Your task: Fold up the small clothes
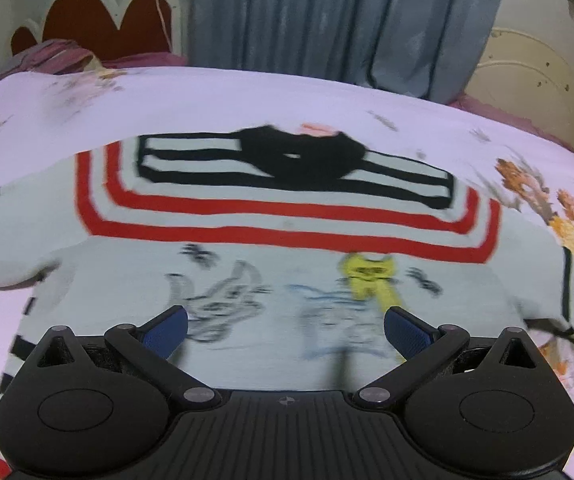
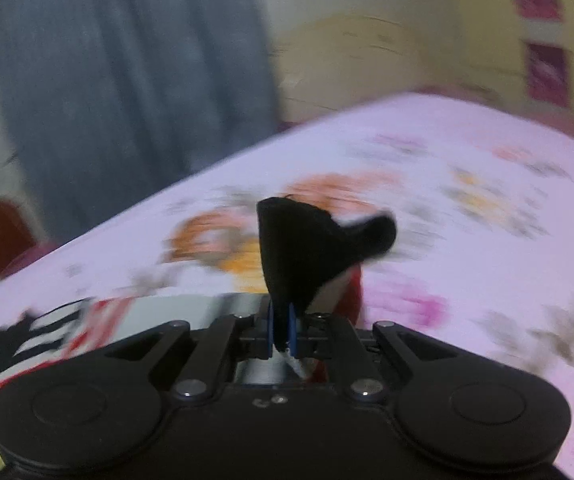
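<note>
A: We start with the big picture: a bed [image 1: 247, 96] under a pale pink floral sheet, and spread across it a small white shirt [image 1: 287, 248] with red and black stripes around the chest and cartoon prints below.

B: In the left wrist view it lies mostly flat, sleeves out to either side, black collar [image 1: 299, 156] on the far side. We judge the fold barely begun — no sleeve turned in, no hem brought up that we can see.

A: Agreed. Now the tools. Our left gripper [image 1: 285, 328] hangs over the lower body of the shirt, its blue pads [image 1: 167, 330] spread wide apart, nothing between them.

B: And our right gripper [image 2: 281, 330]?

A: Pinched tight on fabric — a black edge of the shirt [image 2: 299, 252] stands up out of the closed fingers, with a bit of white and red beside it. Which part of the shirt that is, we cannot say for sure; the view is blurred.

B: So one grip made, and nearly everything left: sleeves in, body folded, the bundle squared off.
</note>
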`<state>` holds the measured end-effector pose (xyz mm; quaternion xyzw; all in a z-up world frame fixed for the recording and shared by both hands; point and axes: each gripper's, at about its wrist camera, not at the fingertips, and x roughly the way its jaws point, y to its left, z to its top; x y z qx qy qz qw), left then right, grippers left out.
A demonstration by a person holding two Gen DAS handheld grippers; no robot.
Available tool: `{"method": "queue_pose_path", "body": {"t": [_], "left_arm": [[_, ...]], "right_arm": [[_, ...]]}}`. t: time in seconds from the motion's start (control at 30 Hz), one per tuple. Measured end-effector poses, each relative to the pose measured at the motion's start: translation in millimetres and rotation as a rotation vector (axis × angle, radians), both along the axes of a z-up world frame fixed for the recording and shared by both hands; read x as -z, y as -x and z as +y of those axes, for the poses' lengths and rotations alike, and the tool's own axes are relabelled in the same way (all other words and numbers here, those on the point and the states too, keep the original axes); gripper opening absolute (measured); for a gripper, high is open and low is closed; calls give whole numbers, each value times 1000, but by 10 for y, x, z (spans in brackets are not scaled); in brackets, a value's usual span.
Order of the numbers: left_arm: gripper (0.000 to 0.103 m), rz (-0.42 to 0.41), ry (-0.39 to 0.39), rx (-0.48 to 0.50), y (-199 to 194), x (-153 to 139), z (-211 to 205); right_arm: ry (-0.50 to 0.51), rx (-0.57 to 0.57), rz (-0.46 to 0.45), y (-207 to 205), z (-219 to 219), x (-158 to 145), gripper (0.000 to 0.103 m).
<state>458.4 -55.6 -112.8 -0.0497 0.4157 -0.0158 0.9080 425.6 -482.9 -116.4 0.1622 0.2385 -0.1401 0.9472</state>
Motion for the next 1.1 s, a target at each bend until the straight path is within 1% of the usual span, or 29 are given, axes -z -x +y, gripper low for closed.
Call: {"method": "queue_pose_path", "body": {"t": [0.1,0.2,0.23,0.37,0.47,0.53,0.73,0.8,0.83,0.87,0.9,0.93,0.97,1.03,1.07,1.1], "left_arm": [[103,-16,35,-25,4,17,312],[103,-35,52,-42,17,9,596],[103,-37,63,-49,16,3,697],[103,-60,151,-106,3,-24,1064],[103,-72,172,-125,-13,-12,1266],[103,-77,186,-132,-9,2,1385],[103,-75,205,-136,8,70,1588],[103,-70,213,-131,3,96,1617],[103,-71,222,-126,2,103,1623],[103,-71,229,-117,-23,110,1608],[103,-72,234,-108,-31,109,1585],[103,-74,238,-97,-51,116,1551],[103,-74,243,-83,-84,121,1505],[103,-73,257,-50,-154,142,1385],[103,-71,261,-31,-202,158,1306],[102,-65,268,-10,-254,178,1225]], "right_arm": [[50,-135,-8,-188,534,-112,7],[58,-243,1,-378,1061,-127,7],[57,-281,12,-452,1251,-111,7],[88,-424,58,-634,2034,10,7],[130,-508,91,-722,2547,122,7],[157,-549,111,-748,2789,186,7],[189,-640,163,-791,3218,399,7],[194,-664,202,-803,3308,494,8],[205,-669,207,-797,3339,536,12],[211,-682,197,-757,3341,535,20],[201,-699,196,-750,3347,531,26],[179,-717,197,-744,3345,516,38],[158,-736,192,-725,3337,489,39],[124,-721,133,-625,3247,380,29],[103,-698,109,-585,3185,320,16],[86,-665,95,-554,3103,269,12]]}}
